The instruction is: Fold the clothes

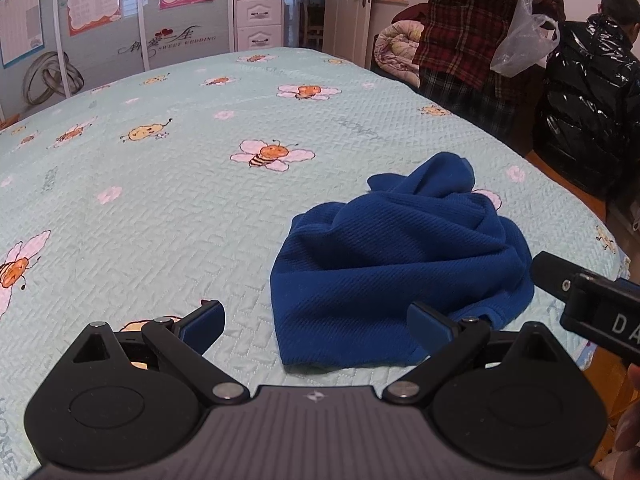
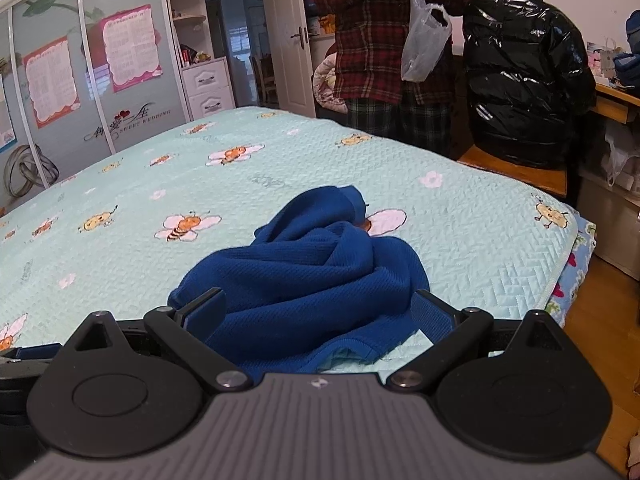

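A crumpled dark blue knit garment [image 1: 400, 264] lies in a heap on the light green bee-print bedspread [image 1: 168, 208], near the bed's right front corner. My left gripper [image 1: 316, 324] is open, hovering just before the heap's near left edge, with nothing between its fingers. Part of the right gripper's black body [image 1: 592, 300] shows at the right edge of the left wrist view. In the right wrist view the garment [image 2: 304, 280] fills the space ahead, and my right gripper [image 2: 320, 312] is open with the heap's near hem lying between its blue fingers [image 2: 430, 314].
A person in a red plaid shirt [image 2: 372, 32] stands beyond the bed holding a clear plastic bag [image 2: 424, 40]. Another person in a shiny black jacket [image 2: 524, 80] sits at a wooden desk [image 2: 616, 100]. Wardrobe doors [image 1: 100, 32] and drawers [image 1: 260, 20] stand behind. The bed's right edge [image 2: 568, 256] drops to wooden floor.
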Demonstrator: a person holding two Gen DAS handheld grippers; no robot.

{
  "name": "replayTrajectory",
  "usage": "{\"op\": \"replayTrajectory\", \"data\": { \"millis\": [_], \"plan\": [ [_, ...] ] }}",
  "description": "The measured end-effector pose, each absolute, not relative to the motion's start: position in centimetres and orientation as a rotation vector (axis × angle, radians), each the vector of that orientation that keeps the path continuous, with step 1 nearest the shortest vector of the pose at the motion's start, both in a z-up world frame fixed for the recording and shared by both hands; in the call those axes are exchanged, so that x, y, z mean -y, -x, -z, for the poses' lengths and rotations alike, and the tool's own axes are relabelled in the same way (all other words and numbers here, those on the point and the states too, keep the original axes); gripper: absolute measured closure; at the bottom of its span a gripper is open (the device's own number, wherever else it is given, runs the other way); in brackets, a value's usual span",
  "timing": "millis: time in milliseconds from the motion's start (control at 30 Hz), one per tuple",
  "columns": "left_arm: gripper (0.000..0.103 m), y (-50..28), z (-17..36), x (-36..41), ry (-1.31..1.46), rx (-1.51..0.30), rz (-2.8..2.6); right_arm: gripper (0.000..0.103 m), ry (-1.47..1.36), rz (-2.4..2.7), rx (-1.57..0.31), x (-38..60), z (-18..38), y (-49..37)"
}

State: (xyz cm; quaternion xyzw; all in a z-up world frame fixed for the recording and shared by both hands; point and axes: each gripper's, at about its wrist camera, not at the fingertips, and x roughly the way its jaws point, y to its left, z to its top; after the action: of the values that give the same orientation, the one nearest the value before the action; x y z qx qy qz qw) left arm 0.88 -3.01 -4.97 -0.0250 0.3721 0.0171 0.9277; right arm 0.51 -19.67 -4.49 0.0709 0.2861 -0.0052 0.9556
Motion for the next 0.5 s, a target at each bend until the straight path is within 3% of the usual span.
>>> {"op": "replayTrajectory", "data": {
  "millis": [500],
  "plan": [
    [0.002,-5.4,12.6,2.4,-0.003,-0.882,-0.026,0.005,-0.105,-0.045,-0.709,19.9,12.3,-4.8]
  ]
}}
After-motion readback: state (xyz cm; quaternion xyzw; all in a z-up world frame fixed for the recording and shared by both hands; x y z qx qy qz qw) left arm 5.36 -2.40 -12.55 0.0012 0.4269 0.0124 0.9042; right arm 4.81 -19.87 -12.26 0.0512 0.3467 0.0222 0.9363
